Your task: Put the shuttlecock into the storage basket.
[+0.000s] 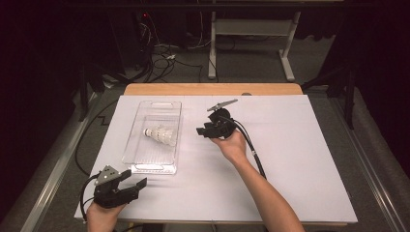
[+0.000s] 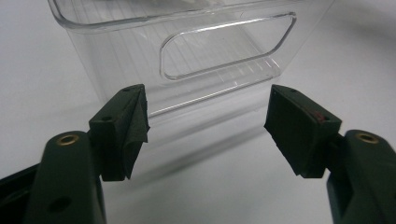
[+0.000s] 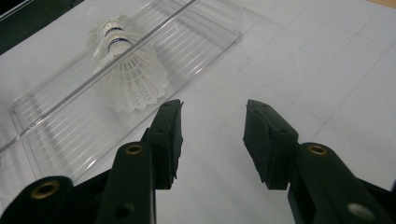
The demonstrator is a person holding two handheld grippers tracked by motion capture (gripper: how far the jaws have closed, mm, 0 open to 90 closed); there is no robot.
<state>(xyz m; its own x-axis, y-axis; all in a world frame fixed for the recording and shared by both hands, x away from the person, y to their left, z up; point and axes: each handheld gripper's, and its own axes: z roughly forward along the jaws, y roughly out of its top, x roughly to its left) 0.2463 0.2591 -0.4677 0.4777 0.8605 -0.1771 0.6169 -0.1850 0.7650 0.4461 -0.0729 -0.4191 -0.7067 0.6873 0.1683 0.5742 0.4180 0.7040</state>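
**Shuttlecock in bin — both grippers empty**

Shuttlecock [image 1: 160, 135] lay on its side in the bin [image 1: 140, 159], near the bin's middle. Right gripper [image 1: 201, 131] hovered just right of the bin, jaws apart, nothing between them. Left gripper [image 1: 137, 185] sat just off the bin's near end, jaws wide apart, empty. Likely very light, with a fragile feather skirt that crushes easily — better taken at the firmer cork end, or lightly across the skirt. Bin walls were clear, upright and probably slippery; entry looked open from above only. Bare table [image 1: 290, 159] right of the bin gave free room.
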